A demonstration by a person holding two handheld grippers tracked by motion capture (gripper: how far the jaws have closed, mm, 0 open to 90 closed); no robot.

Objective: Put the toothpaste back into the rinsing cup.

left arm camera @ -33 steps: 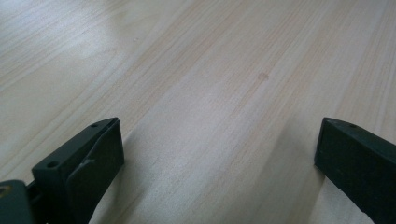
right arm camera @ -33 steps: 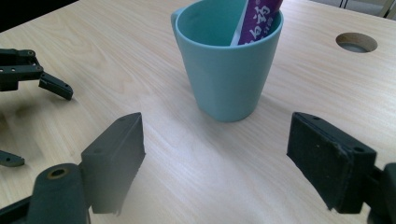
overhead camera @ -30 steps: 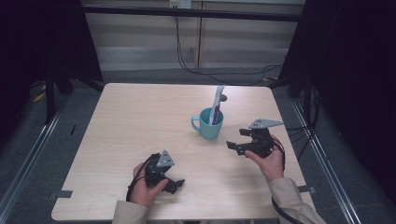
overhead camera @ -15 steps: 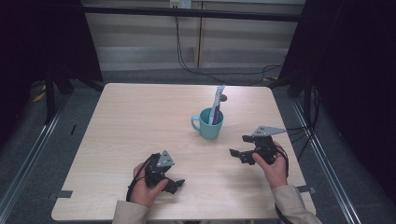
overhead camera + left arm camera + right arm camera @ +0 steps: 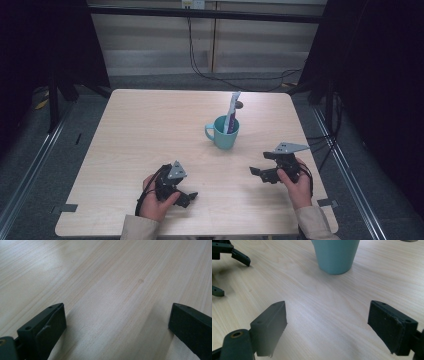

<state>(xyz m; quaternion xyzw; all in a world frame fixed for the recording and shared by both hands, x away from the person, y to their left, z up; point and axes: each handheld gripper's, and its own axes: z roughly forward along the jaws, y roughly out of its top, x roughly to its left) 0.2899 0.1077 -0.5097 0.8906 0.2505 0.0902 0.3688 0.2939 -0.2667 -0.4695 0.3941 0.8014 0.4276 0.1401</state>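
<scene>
Resting low near the front edge of the bench (image 5: pixel 150 120), the left claw (image 5: pixel 189 196) is held in the person's left hand (image 5: pixel 155 202), its jaws spread wide apart with nothing between them. Bare pale wood is seen between those jaws in the left gripper view, where the left claw (image 5: pixel 117 322) lies close over the surface. The right claw (image 5: pixel 261 169) is held in the right hand (image 5: pixel 296 182) toward the front right of the bench, and its jaws are likewise set well apart and empty. A teal mug (image 5: pixel 223 132) is stood upright a little right of the bench's middle, nearer the right claw than the left, with its handle turned toward the left side. A tube (image 5: pixel 232 112) is leaned inside the mug, its top rising above the rim; whether anything else is in the mug cannot be told. In the right gripper view, the mug (image 5: pixel 335 255) is seen ahead of the open right claw (image 5: pixel 327 322) and apart from it, and the other claw's jaw tips are seen at the upper left.
</scene>
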